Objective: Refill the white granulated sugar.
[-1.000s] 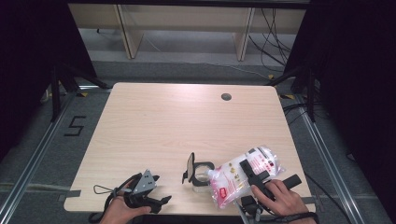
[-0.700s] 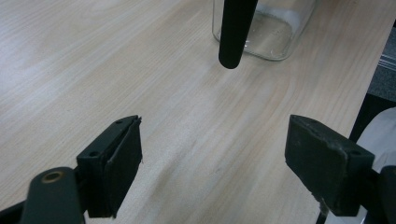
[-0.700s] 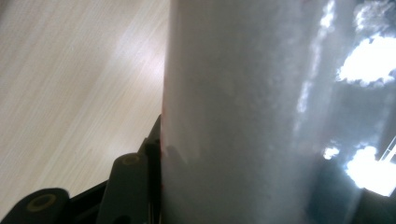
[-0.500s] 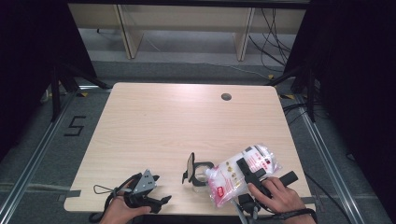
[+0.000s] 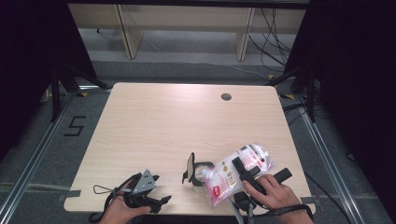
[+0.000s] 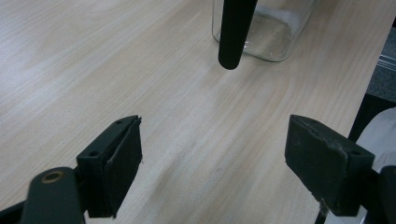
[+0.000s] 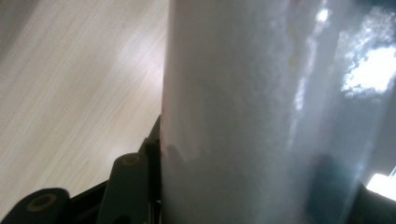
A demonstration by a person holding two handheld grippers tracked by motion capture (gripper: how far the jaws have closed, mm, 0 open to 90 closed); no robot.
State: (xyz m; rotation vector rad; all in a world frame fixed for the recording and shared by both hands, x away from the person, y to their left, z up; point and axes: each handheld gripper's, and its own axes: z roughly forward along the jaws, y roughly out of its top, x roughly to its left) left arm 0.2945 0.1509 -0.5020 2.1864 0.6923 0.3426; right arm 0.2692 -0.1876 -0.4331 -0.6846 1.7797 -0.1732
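While label print is too small to read, right gripper (image 5: 246,169) fingers clamp white bag (image 5: 232,175), left gripper (image 6: 219,161) fingers wide.

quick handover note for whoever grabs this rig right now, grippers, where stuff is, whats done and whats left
Left hand-held gripper: open, nothing between the jaws, low over the table at its near left edge, aimed toward the glass jar.
Right hand-held gripper: shut on the bag of white grains, holding it tilted just right of the jar.
Jar: upright near the front edge, hinged lid swung open; contents hard to tell.
Done: bag gripped and brought to the jar.
Left, likely: pour the bag into the jar, close the lid.
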